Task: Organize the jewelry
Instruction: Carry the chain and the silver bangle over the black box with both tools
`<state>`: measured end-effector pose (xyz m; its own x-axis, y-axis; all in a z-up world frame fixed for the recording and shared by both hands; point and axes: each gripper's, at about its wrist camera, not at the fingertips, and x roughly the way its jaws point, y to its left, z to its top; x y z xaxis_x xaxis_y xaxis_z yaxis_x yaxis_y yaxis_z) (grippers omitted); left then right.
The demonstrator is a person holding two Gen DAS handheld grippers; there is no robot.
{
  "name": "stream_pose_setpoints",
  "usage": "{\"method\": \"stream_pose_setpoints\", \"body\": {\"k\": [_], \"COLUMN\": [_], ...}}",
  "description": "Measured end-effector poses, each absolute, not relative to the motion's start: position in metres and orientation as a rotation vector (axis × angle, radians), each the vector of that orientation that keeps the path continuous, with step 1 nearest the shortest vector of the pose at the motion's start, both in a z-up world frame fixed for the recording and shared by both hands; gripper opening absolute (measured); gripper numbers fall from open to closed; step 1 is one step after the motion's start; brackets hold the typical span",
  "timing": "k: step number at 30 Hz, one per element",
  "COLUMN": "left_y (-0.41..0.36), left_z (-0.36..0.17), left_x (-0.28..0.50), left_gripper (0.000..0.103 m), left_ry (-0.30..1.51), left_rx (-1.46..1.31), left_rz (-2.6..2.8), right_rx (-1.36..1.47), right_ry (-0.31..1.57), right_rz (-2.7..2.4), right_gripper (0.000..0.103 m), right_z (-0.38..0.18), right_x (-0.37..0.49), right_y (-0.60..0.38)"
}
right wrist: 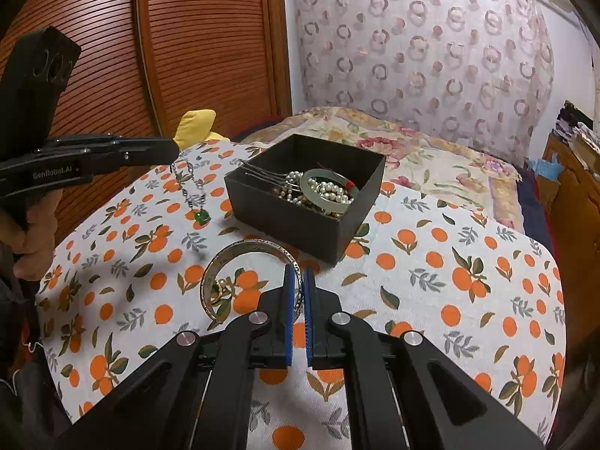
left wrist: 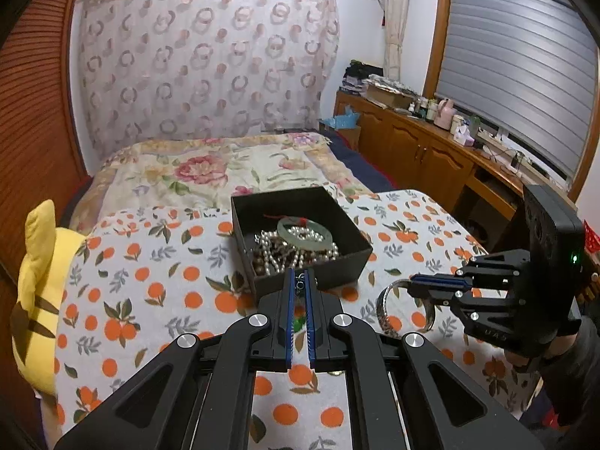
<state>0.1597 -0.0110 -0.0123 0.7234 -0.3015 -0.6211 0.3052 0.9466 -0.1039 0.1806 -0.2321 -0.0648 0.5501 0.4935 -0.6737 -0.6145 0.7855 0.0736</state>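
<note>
From the left wrist view, the left claw (left wrist: pixel 299 281) is squeezed shut on a thin chain necklace (left wrist: pixel 300 288). The chain hangs down between the blue pads, right at the near wall of the black box (left wrist: pixel 348 262). The box sits on the desk (left wrist: pixel 150 281) near its far edge, full of pearls and a pale green bangle (left wrist: pixel 304 234). The chain could snag on the box wall or swing and slip out, because only a tiny bit is pinched.

From the right wrist view, the right claw (right wrist: pixel 299 281) is shut tight on the rim of a silver bangle (right wrist: pixel 247 281), which is tipped up over the middle of the desk. The necklace dangles from the left claw, and its green stone (right wrist: pixel 201 216) hangs low beside the box. The bangle is smooth and round, so it might twist or slide free and roll off the desk. The two claws are near each other and could bump.
</note>
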Motion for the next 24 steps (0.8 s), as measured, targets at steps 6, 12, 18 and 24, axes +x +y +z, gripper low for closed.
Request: {"method": "stream_pose_setpoints", "body": {"k": [6, 12, 18, 24], "left_y": [-0.013, -0.016, -0.017, -0.018], "left_z": [-0.005, 0.007, 0.018, 0.026], "left_x": [0.170, 0.182, 0.194, 0.212], "left_gripper": [0.004, 0.004, 0.004, 0.004], "left_ry": [0.667, 0.642, 0.615, 0.600], "left_rx": [0.011, 0.015, 0.013, 0.007], "left_rz": [-0.329, -0.331, -0.333, -0.326], "right_rx": [-0.179, -0.176, -0.170, -0.160], "right_ry": [0.717, 0.675, 0.642, 0.634], "right_rz": [0.662, 0.660, 0.650, 0.629], "right_gripper": [0.006, 0.006, 0.006, 0.006], "right_z": [-0.058, -0.044, -0.033, -0.035], "right_x": [0.190, 0.207, 0.230, 0.258], "right_y": [-0.228, -0.225, -0.223, -0.216]}}
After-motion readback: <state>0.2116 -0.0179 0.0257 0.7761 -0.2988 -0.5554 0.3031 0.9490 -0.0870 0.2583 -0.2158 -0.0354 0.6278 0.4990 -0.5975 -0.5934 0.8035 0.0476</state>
